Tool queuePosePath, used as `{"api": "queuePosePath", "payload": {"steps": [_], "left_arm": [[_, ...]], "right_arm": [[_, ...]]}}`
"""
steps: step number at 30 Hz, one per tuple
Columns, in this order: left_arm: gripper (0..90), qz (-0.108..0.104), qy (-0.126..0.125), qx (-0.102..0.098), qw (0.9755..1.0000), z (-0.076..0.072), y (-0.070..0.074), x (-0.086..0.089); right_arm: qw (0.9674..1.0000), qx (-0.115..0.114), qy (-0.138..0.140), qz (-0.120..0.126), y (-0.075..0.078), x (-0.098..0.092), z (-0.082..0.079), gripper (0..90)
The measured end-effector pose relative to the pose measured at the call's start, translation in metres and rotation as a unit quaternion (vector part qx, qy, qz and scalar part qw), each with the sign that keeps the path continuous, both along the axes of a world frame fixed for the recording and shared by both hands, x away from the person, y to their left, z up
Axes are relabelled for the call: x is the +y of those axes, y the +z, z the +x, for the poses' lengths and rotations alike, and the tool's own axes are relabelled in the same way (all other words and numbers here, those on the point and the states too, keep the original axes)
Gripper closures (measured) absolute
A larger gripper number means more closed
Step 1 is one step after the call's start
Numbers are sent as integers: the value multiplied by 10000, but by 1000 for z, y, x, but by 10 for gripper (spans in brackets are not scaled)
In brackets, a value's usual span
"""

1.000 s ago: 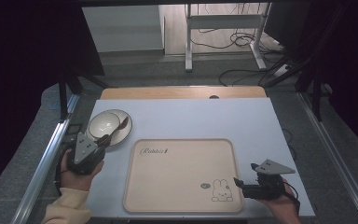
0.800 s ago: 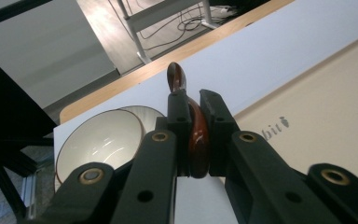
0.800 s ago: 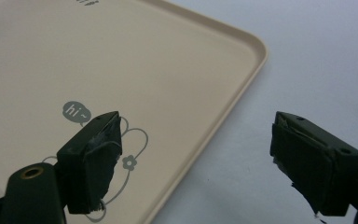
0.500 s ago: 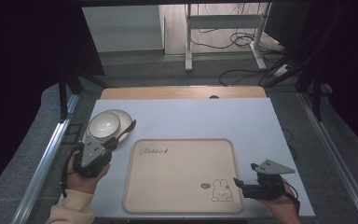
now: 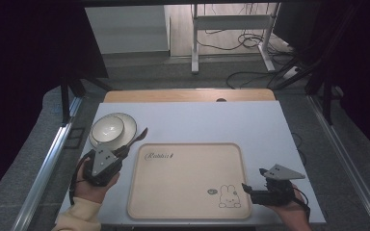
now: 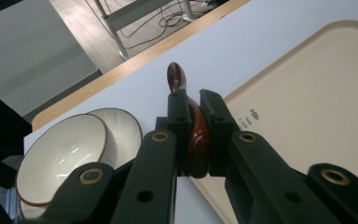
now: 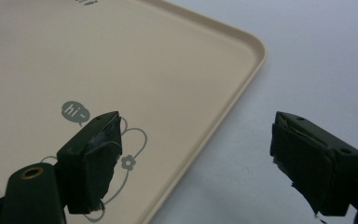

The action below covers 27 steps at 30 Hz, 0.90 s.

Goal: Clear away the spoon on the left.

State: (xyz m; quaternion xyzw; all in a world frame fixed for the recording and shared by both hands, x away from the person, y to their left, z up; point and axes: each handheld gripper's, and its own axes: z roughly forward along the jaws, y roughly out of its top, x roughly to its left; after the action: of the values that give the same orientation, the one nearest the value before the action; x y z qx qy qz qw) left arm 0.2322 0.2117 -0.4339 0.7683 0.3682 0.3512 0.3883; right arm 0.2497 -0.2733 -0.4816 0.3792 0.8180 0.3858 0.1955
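Spoon (image 6: 196,135) clamped in left tool (image 6: 193,135), beside tray (image 5: 188,211) edge

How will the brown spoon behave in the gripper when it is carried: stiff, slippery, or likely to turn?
The spoon looks rigid, probably wood or lacquer, so it should not bend. Its glossy surface may be slippery between the left gripper pads. The grip sits near one end, with the far end sticking out past the jaws, so it could pivot if it bumps the tray.

White table (image 5: 250,122) bears a beige tray (image 5: 188,180) and stacked bowls (image 5: 111,129)
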Motion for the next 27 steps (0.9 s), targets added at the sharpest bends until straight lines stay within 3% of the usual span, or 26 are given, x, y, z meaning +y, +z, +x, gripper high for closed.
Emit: {"api": "queuePosePath", "payload": {"steps": [11, 27], "left_arm": [[843, 30, -170, 55, 9998, -2, -4, -12], [843, 310, -467, 224, 9982, -5, -18, -31]], "right_arm": [[10000, 1, 1, -5, 0, 0, 0, 165], [10000, 17, 2, -23, -1, 0, 1, 165]]}}
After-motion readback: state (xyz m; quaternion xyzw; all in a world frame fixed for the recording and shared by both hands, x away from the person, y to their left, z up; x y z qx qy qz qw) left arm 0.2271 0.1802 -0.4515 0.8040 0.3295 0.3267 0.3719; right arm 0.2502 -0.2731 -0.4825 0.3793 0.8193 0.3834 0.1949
